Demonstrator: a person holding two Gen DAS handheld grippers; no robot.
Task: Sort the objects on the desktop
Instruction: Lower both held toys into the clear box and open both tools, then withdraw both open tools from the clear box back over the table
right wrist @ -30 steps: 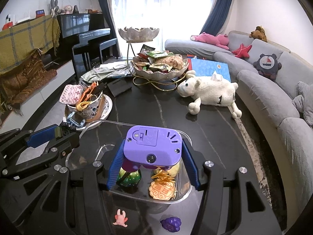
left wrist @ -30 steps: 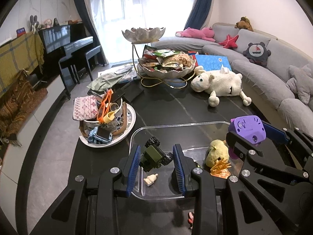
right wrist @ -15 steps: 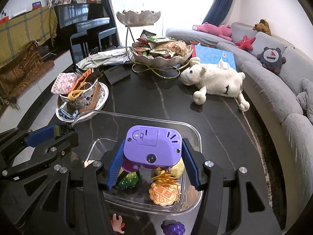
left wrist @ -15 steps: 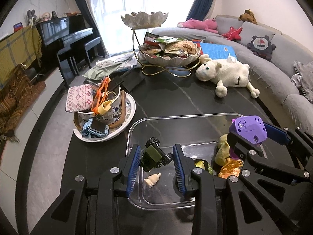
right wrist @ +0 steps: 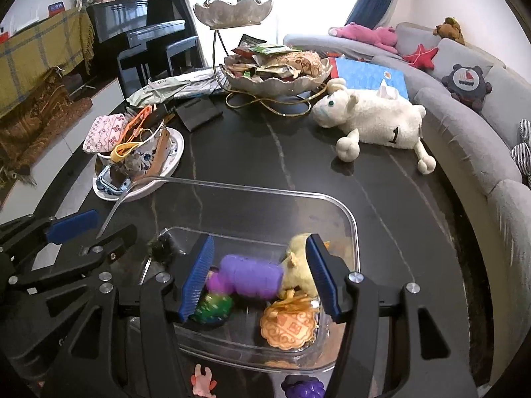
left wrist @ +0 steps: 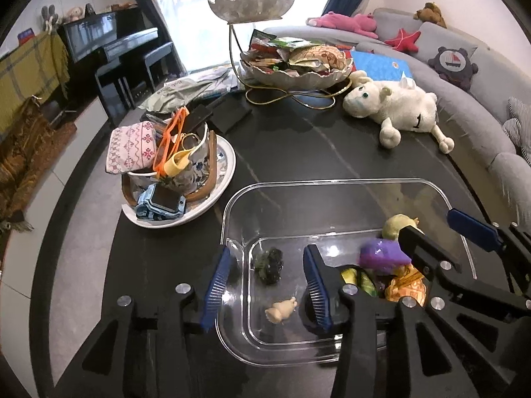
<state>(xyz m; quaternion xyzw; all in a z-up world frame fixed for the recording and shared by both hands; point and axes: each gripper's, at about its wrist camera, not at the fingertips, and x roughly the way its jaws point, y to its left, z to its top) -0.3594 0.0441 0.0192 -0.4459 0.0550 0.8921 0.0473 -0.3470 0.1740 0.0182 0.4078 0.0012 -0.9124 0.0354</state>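
A clear plastic bin (left wrist: 332, 182) stands on the black table. My left gripper (left wrist: 265, 255) hovers over its left half with its jaws opening. The green toy truck (left wrist: 270, 265), blurred, lies on the bin floor between and below them, untouched, beside a cream figurine (left wrist: 282, 310). My right gripper (right wrist: 260, 242) is over the bin's right half. A blurred purple toy (right wrist: 249, 277) sits low between its pads, clear of them, on a yellow plush (right wrist: 298, 265), a green ball (right wrist: 212, 310) and an orange cake-shaped disc (right wrist: 287, 328).
A plate (left wrist: 212, 199) with a cluttered cup and a blue watch is left of the bin. A white sheep plush (left wrist: 391, 109) and a tiered snack stand (left wrist: 295, 69) are farther back. A pink figure (right wrist: 202, 378) and purple grapes (right wrist: 303, 388) lie at the table's near edge.
Both grippers sank toward the bin. The left jaws spread and the green truck dropped into the bin. The purple toy left the right pads and fell onto the toys below.
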